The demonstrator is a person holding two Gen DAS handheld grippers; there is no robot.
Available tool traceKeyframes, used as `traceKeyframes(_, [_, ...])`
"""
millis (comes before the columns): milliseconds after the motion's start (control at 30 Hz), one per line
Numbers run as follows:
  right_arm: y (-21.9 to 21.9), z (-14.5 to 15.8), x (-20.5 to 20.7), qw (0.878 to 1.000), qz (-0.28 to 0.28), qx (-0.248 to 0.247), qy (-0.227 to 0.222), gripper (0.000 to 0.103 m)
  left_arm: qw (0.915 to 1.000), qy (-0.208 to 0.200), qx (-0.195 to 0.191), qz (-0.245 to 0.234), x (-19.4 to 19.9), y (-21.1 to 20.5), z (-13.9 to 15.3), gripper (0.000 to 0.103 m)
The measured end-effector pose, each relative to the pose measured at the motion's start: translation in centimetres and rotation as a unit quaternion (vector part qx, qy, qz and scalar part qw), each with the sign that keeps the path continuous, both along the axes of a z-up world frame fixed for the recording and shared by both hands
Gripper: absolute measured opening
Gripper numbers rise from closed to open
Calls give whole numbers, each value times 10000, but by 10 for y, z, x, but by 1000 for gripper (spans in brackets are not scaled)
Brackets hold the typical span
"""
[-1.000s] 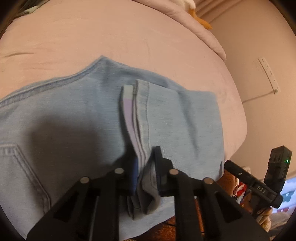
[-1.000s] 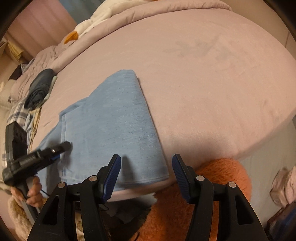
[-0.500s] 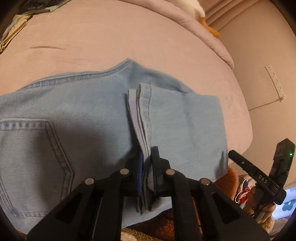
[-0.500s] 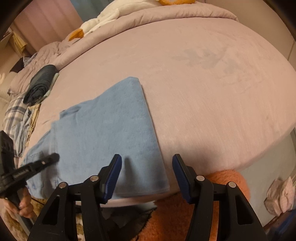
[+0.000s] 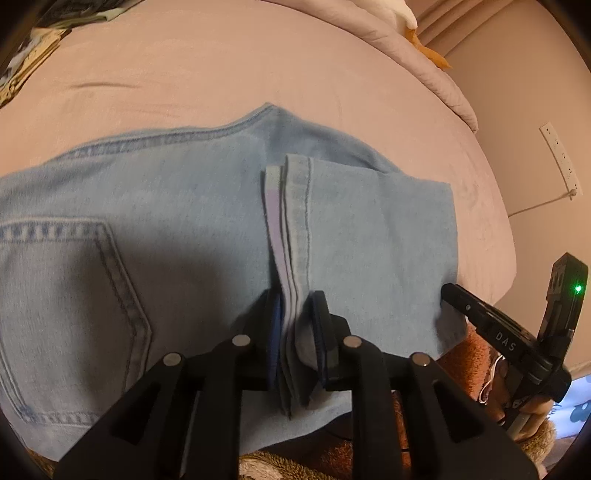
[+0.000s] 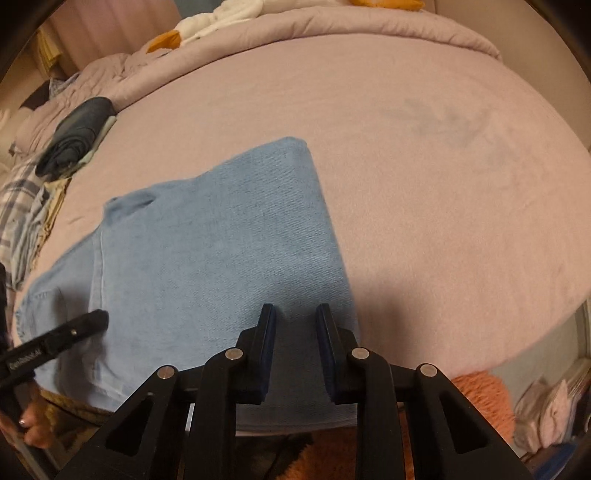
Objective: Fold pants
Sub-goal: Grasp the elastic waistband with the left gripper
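Light blue denim pants [image 5: 155,229] lie on the pink bed, the legs folded back over the seat. My left gripper [image 5: 295,314] is shut on the stacked leg hems [image 5: 291,236] at the near edge. The back pocket [image 5: 74,280] shows at the left. In the right wrist view the folded pants [image 6: 221,251] spread to the left, and my right gripper [image 6: 293,314] sits over the fold's near right corner with its jaws narrowed but a gap between them, nothing clearly pinched. The right gripper also shows in the left wrist view [image 5: 454,295], touching the fold's edge.
The pink bed sheet [image 6: 424,166] extends far and right. A rolled dark garment [image 6: 77,136] and plaid clothes [image 6: 22,206] lie at the far left. A pink duvet [image 6: 332,26] runs along the back. An orange fluffy thing [image 6: 476,395] lies below the bed edge.
The right gripper moved forward over the fold's corner and its jaws narrowed. The left gripper stayed shut on the hems and pulled back slightly, showing more of the back pocket.
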State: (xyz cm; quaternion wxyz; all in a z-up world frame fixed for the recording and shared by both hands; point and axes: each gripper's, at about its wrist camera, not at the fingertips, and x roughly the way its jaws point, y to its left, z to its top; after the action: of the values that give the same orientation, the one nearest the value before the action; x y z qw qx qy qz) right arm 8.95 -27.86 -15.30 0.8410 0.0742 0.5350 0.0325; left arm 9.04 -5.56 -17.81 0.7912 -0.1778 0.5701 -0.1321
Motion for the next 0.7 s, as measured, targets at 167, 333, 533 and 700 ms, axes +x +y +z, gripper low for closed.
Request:
traceKeyframes(167, [-3, -2, -8, 9999, 4, 119, 35, 25, 10000, 37, 34, -17, 1, -7, 3, 22])
traceKeyframes(333, [-5, -4, -18, 9998, 1, 185, 74, 25, 9996, 0, 268, -73, -15, -1, 16, 32])
traceKeyframes(533, [-10, 7, -25, 9986, 92, 512, 25, 53, 9905, -884, 449, 952, -51, 74, 69, 73])
traceKeyframes(700, [-10, 16, -24, 9954, 88, 942, -162, 71, 9696, -1158, 548, 2087, -88, 156, 79, 85])
